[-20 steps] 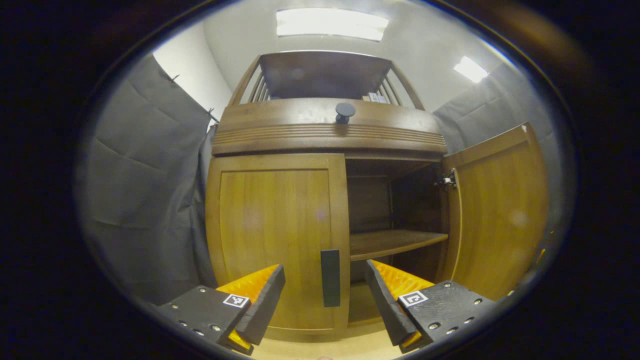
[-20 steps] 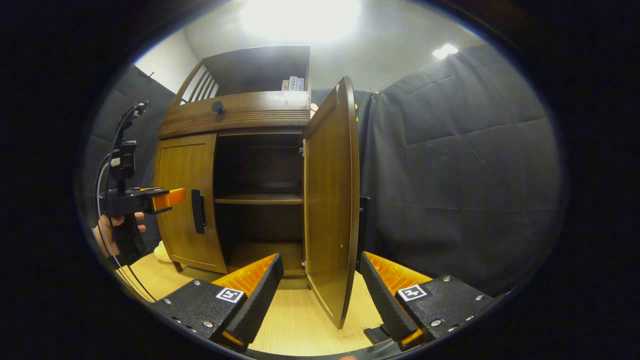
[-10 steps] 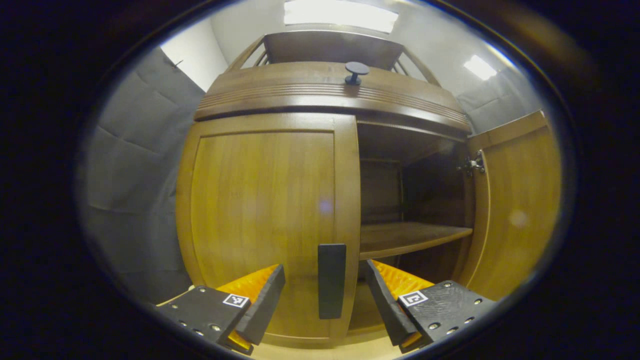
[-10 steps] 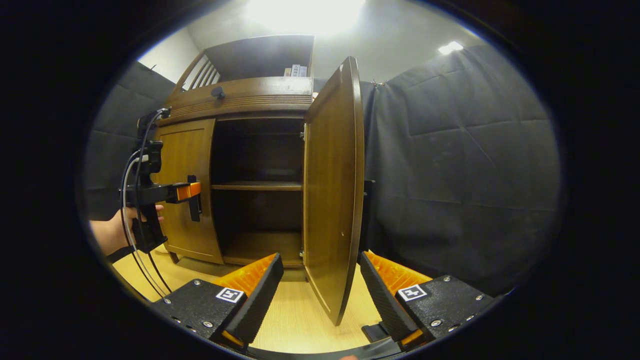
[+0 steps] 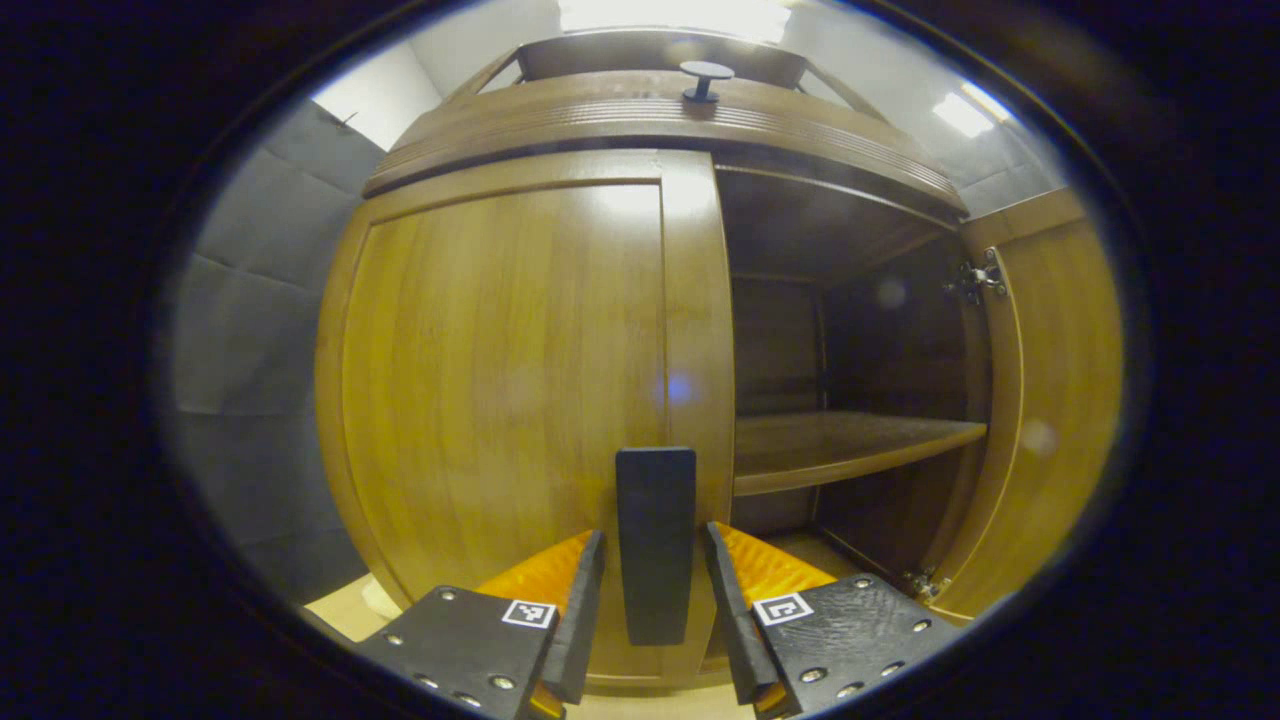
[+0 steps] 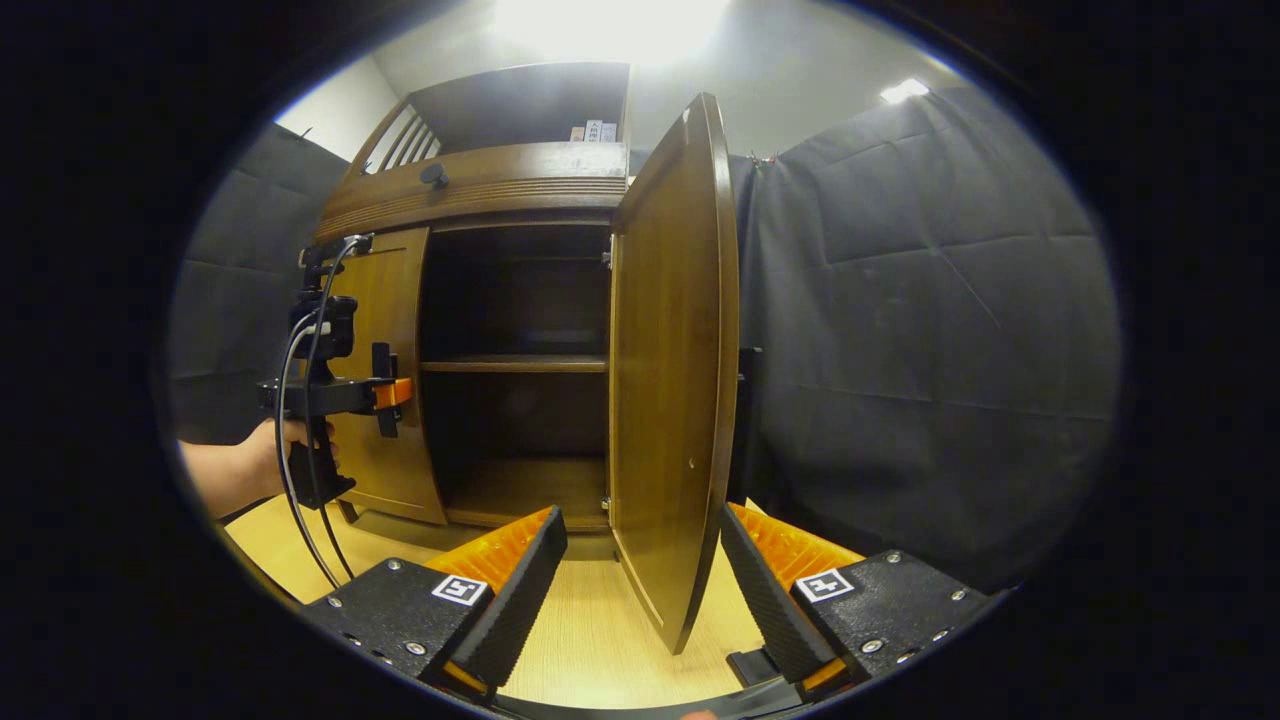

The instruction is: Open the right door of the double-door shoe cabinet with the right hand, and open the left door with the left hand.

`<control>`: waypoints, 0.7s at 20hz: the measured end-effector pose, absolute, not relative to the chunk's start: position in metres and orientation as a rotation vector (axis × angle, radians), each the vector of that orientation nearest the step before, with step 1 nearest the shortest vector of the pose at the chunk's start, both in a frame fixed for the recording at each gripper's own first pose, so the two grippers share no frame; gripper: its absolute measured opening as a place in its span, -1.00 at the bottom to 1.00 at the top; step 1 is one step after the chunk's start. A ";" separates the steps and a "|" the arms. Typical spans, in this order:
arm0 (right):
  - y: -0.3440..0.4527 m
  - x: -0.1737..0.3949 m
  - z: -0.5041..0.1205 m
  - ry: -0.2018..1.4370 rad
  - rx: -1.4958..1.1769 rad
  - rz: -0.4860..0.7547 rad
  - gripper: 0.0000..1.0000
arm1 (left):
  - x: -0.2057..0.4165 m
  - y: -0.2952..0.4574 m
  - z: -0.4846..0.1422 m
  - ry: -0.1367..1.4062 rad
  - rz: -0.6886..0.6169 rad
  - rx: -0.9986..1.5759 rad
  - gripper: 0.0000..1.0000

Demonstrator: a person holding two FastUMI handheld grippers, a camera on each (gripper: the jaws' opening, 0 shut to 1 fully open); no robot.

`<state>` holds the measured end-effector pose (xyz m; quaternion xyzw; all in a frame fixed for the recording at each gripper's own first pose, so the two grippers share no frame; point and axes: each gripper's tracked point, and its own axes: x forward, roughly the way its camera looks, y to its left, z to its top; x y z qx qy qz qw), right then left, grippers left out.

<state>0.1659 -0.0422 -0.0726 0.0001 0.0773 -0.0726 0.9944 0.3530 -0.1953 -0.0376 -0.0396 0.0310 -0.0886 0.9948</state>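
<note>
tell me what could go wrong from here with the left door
1. The left gripper has its jaws either side of the black bar handle on the closed left wooden door with thin gaps; a pull now might slip off.
2. The open right wooden door hangs between the right gripper jaws and could be nudged.

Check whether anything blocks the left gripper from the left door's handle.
Nothing visible does. In the left gripper view the left gripper has its fingers on either side of the black handle of the closed left door, with narrow gaps remaining. The right door stands open, well aside.
</note>
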 end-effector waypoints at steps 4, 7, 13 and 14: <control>-0.040 0.165 -0.072 0.150 0.002 -0.136 0.92 | 0.354 -0.198 -0.041 0.073 -0.184 -0.097 -0.53; -0.038 0.162 -0.070 0.143 0.010 -0.132 0.92 | 0.348 -0.193 -0.040 0.087 -0.176 -0.092 -0.61; -0.028 0.151 -0.066 0.132 0.015 -0.122 0.92 | 0.337 -0.192 -0.029 0.100 -0.210 -0.109 -0.53; -0.027 0.150 -0.064 0.129 0.018 -0.121 0.92 | 0.335 -0.189 -0.025 0.098 -0.212 -0.110 -0.51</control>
